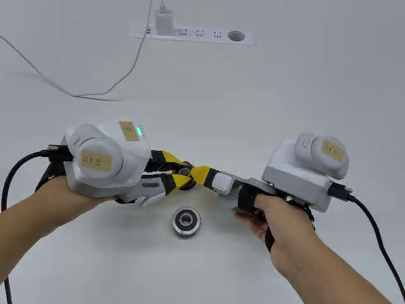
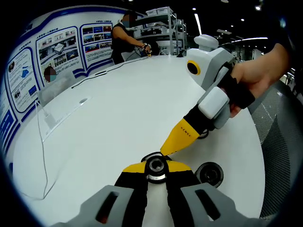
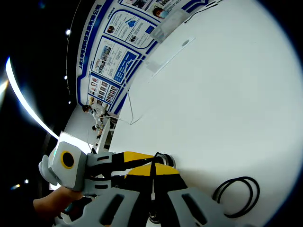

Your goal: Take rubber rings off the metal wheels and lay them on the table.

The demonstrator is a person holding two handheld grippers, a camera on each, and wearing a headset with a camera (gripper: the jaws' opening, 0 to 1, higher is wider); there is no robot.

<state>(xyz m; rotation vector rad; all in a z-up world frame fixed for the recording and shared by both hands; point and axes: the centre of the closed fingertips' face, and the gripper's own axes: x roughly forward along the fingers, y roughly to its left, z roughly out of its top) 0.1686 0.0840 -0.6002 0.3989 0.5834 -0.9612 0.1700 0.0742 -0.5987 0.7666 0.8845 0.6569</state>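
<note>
My left gripper [image 1: 181,174] [image 2: 156,166] is shut on a small metal wheel [image 2: 156,168] [image 1: 185,170], held above the table with its black rubber ring [image 2: 150,156] still around it. The right gripper [image 1: 201,175] [image 3: 154,169] comes in from the right with its yellow jaws closed together, pinching the edge of that ring at the wheel [image 3: 164,159]. A second wheel [image 1: 186,221] [image 2: 209,173] with a dark rim lies flat on the table just below the grippers. One loose rubber ring [image 3: 236,193] lies on the table at the lower right of the right gripper view.
The white table [image 1: 253,101] stretches away behind the grippers. A white power strip [image 1: 193,33] with a plugged charger and a grey cable [image 1: 76,94] lies at the far edge. People stand at a bench in the background of the left gripper view.
</note>
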